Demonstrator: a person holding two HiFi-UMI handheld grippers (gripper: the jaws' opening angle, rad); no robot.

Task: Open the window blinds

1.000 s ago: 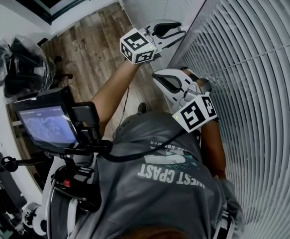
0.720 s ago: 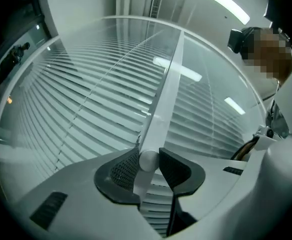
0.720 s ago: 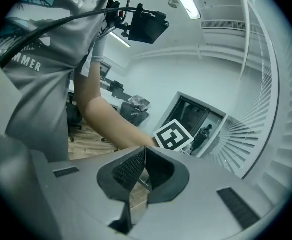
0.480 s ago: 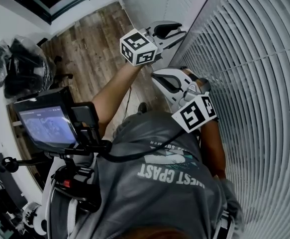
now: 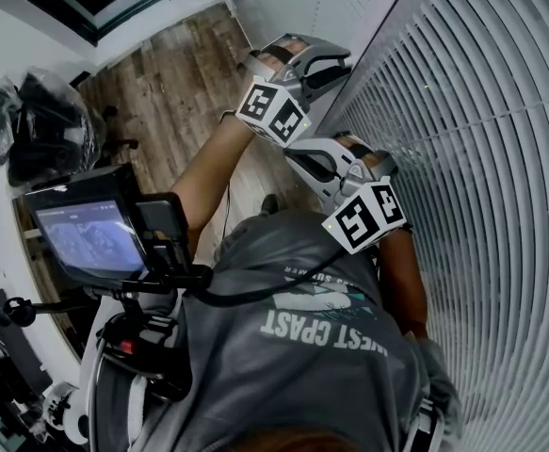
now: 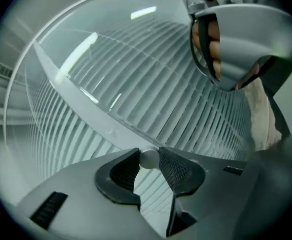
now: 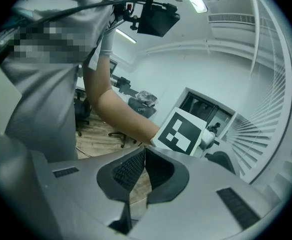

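- L tongs [image 6: 149, 158] are clamped on the blind wand [image 6: 116, 130]. Its pale round end is pinched btw the two pads, and the clear rod runs up & left from there across the slats.
- R tongs [image 7: 144, 151] are closed, pads touching, nothing btw them.
- The blinds [image 5: 481, 158] hang on my right in head view and fill that whole side. Slats are white & horizontal; in left gripper view thin dark gaps show btw some of them.
- Head view: L tongs sit higher & farther out, close to the blinds' edge. R tongs are nearer me, just below, also near the blinds.
- L marker cube [image 5: 274, 111] sits just above the R tongs' body. R cube [image 5: 363, 217] is close to my chest.
- Left gripper view: R tongs show upper right, my fingers [image 6: 213, 36] round the handle.
- Right gripper view: L forearm [image 7: 120, 114] & its cube lie beyond the pads, blinds off to the right.
- Wood floor [image 5: 175, 92] is below. A screen [image 5: 86, 238] sits on the rig at my left.
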